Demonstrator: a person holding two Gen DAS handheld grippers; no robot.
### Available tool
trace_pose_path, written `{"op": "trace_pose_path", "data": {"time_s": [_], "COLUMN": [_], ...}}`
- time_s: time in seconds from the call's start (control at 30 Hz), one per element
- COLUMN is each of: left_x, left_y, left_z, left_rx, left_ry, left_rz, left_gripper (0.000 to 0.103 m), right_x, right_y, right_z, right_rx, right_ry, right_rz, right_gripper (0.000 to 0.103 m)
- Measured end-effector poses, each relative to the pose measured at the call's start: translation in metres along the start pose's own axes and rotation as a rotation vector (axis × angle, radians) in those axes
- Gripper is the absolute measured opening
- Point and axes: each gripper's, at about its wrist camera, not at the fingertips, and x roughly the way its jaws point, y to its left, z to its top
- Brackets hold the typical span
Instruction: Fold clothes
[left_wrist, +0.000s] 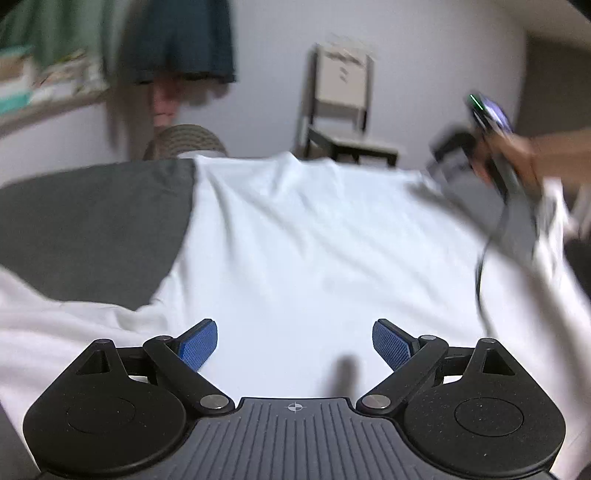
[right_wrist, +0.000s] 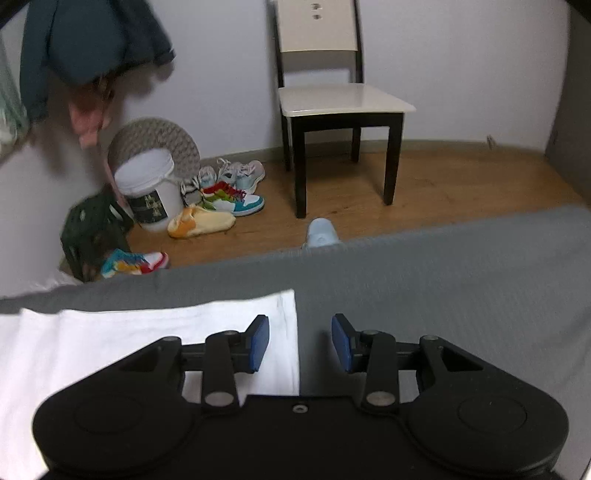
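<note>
A white garment lies spread flat over a grey bed cover. My left gripper hovers open low over the garment's near part, with nothing between its blue pads. A hand holds my right gripper, blurred, at the garment's far right corner. In the right wrist view the right gripper is open and straddles the straight edge of the garment. One pad is over the white cloth, the other over the bed cover.
Beyond the bed's far edge is a wooden floor with a white-seated chair, several shoes, a white bucket and a dark green crate. A dark jacket hangs on the wall at the left.
</note>
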Motion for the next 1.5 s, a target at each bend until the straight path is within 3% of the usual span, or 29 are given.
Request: {"op": "trace_pose_path", "data": {"time_s": [0.2,0.23,0.37,0.4,0.43,0.73,0.97,1.07,1.1,1.27,1.5], "left_x": [0.004,0.001,0.001,0.001,0.003,0.003,0.004,0.003,0.003,0.004,-0.004], "left_y": [-0.007,-0.009,-0.010,-0.010,-0.011,-0.010,-0.009,-0.009,-0.009,-0.011,-0.007], "left_z": [-0.004,-0.005,-0.007,-0.007,-0.007,-0.007,-0.007,-0.007,-0.007,-0.007,-0.004], "left_rx": [0.012,0.012,0.016,0.017,0.017,0.010,0.006,0.006,0.008,0.021,0.037], "left_ry": [0.015,0.012,0.005,0.004,0.004,0.006,0.008,0.008,0.009,0.014,0.060], "left_rz": [0.018,0.018,0.024,0.026,0.028,0.041,0.043,0.043,0.045,0.051,0.062], "left_gripper": [0.094,0.094,0.095,0.096,0.096,0.099,0.101,0.101,0.101,0.102,0.102], "right_x": [0.020,0.023,0.025,0.025,0.027,0.039,0.037,0.018,0.008,-0.040,-0.063], "right_y": [0.002,0.001,-0.001,-0.001,-0.001,0.002,-0.009,-0.012,-0.008,0.040,0.147], "right_z": [0.005,0.005,0.004,0.004,0.005,0.015,0.013,0.016,0.016,0.004,-0.057], "right_rx": [-0.050,-0.048,-0.030,-0.034,-0.032,-0.004,0.076,0.078,0.050,-0.133,-0.287], "right_ry": [0.056,0.068,0.071,0.074,0.068,-0.012,-0.028,-0.072,-0.088,-0.076,0.111], "right_rz": [-0.024,-0.010,0.064,0.075,0.064,-0.092,-0.111,-0.154,-0.102,0.194,0.508], "right_gripper": [0.029,0.022,0.021,0.018,0.004,0.003,0.004,0.025,0.038,0.040,0.042]}}
